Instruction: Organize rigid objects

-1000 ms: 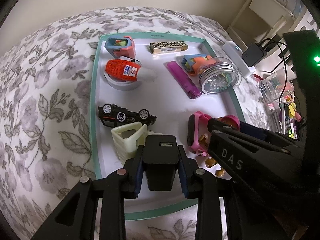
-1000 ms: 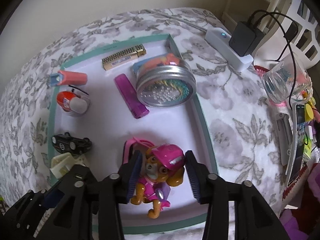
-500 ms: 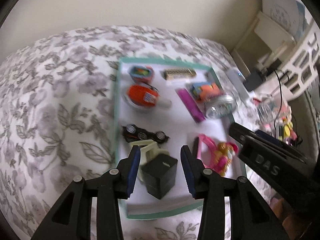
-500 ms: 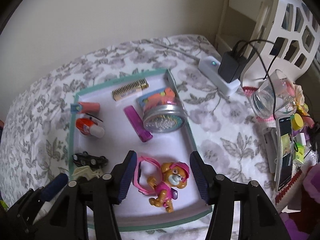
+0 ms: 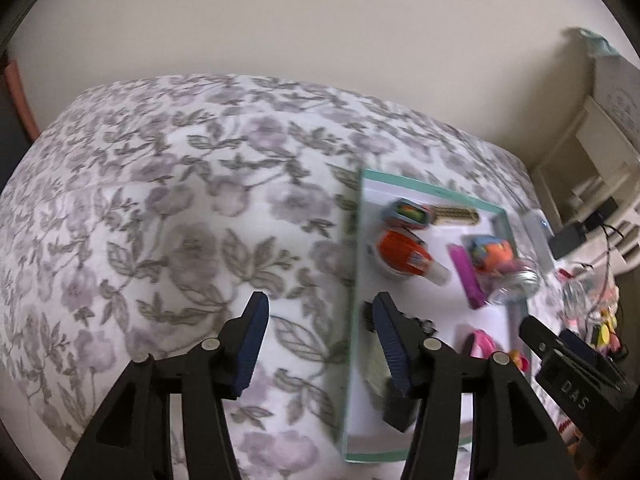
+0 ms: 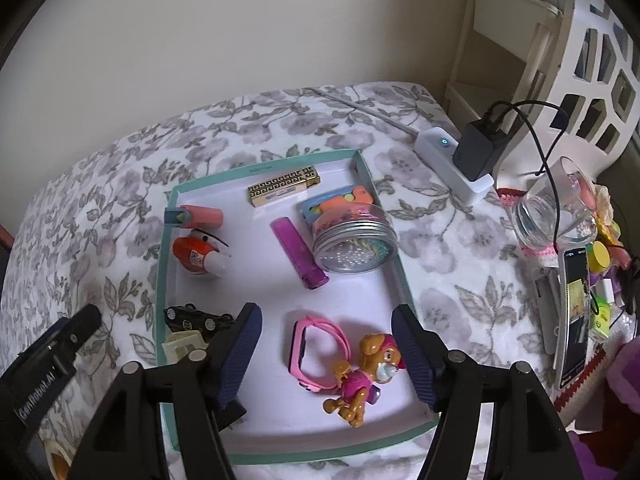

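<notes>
Both grippers have let go and lifted off the teal-rimmed white tray (image 6: 400, 280) — black charger cube (image 5: 398, 410) and pink-capped pup figurine (image 6: 362, 376) now sit inside it. Left gripper (image 5: 320, 344) and right gripper (image 6: 326, 354) fingers have just been opening, nothing between them. Next pick — likely from the clutter by the clear glass jar (image 6: 552, 208); approach high, clear of the tray rim and charger cable (image 6: 536, 128).

Two handheld grippers, black frames.
We list: left gripper (image 5: 318, 350) and right gripper (image 6: 326, 354), each with ribbed dark-blue pads (image 6: 240, 354), silver pivot screws (image 6: 454, 356); white lettering "DAS" at the left-wrist frame's lower right.
</notes>
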{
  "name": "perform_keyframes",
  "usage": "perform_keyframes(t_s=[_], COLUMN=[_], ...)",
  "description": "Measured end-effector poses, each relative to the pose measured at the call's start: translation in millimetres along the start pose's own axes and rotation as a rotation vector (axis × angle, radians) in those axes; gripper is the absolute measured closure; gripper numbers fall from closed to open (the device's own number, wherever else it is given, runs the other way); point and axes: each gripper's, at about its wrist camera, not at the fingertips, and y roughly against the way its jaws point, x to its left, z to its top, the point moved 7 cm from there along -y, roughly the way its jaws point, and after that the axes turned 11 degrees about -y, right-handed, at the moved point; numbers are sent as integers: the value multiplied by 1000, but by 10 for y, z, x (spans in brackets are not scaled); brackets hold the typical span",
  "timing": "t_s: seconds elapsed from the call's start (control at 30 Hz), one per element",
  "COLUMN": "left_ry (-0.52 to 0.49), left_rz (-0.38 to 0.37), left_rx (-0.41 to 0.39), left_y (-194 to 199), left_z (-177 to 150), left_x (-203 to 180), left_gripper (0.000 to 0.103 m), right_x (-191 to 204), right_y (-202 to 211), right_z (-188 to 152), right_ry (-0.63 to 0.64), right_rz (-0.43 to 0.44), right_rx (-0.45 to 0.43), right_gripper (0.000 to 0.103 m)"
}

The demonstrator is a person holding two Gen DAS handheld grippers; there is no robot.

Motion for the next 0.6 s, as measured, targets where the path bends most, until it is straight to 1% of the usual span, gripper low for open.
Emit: perform_keyframes(t_s=[0.03, 0.07, 0.1, 0.13, 0.17, 0.23, 0.33, 0.47, 0.6], left_ry=[8, 11, 16, 20, 26, 33, 25, 20, 14], left_rz=[16, 24, 35, 41, 45, 52, 72, 79, 89], left_rx=[1, 3, 5, 4, 2, -2, -6, -5, -2], left_y=[-6, -14, -20, -19, -23, -24, -36, -50, -62], left_z=[4, 2, 0, -5, -3, 2, 10, 7, -1], left_x=[60, 91, 133, 150, 181, 224, 260, 276, 291], left_gripper=[47, 46, 41, 30, 28, 25, 21, 21, 20], right_x=[13, 26, 42, 53, 64, 87, 122, 160, 189], right_y=[-10, -23, -37, -44, -51, -60, -69, -76, -75], right_z=[-7, -16, -26, -32, -38, -48, -65, -79, -85], right_ry=[3, 6, 11, 15, 20, 29, 38, 39, 45], right_rz=[2, 4, 5, 4, 1, -5, -2, 11, 9], right_rx=[3, 5, 7, 7, 7, 4, 3, 2, -6], right_gripper=[29, 25, 22, 22, 22, 21, 17, 5, 4])
